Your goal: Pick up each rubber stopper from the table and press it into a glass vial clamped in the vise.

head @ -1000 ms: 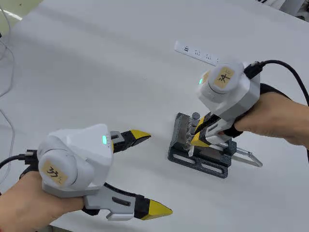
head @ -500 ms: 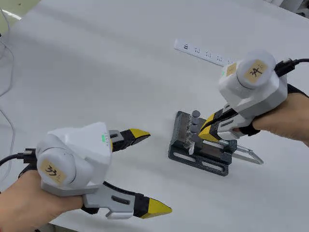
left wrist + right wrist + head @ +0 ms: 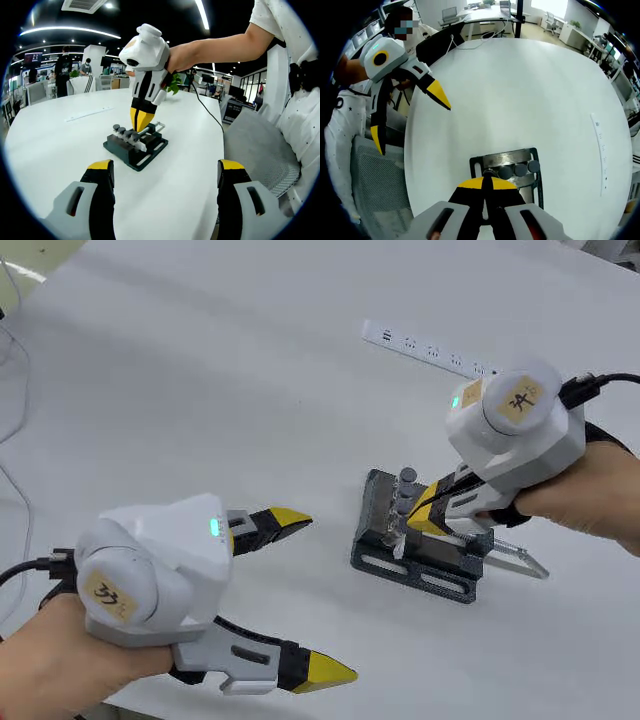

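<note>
Right gripper (image 3: 420,518) points tip-down over the black vise (image 3: 400,565), jaws pinched together, tips just above one end of the row of glass vials (image 3: 402,505). Grey rubber stoppers (image 3: 520,170) sit on top of those clamped vials, all in a line. My left gripper (image 3: 322,596) hovers above the white table (image 3: 200,390), jaws spread wide, well apart from the vise. A white power strip (image 3: 425,350) lies beyond it.
</note>
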{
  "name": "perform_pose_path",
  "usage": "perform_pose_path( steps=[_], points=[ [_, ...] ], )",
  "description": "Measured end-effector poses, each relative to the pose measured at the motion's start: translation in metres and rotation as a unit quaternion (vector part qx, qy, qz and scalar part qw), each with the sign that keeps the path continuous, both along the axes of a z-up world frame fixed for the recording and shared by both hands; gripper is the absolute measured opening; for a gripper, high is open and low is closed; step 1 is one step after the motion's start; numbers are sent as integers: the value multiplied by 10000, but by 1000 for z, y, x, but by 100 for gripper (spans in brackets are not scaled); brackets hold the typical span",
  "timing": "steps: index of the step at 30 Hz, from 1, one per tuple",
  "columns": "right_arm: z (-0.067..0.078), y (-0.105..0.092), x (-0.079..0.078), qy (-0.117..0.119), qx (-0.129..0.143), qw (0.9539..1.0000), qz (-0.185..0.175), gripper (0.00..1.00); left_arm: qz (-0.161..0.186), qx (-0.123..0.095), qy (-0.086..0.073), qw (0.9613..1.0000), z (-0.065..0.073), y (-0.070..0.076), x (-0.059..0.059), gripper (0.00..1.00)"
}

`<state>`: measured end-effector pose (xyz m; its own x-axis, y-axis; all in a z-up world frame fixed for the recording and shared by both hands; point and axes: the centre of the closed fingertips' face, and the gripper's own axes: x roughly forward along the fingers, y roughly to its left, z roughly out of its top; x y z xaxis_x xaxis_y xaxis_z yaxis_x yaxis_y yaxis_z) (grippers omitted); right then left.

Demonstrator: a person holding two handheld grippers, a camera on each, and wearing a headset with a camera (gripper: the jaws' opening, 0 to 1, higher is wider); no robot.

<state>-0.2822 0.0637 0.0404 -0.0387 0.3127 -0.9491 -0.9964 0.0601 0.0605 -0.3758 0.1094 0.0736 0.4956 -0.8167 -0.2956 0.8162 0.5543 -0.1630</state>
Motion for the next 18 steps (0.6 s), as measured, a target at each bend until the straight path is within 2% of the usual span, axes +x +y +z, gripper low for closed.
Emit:
perform_pose_path(
  steps=[18],
  points=[
    [-9,0,1,-10,-62,10000,56,0,30,-25,8,10000,1,1,0,84]
  ],
)
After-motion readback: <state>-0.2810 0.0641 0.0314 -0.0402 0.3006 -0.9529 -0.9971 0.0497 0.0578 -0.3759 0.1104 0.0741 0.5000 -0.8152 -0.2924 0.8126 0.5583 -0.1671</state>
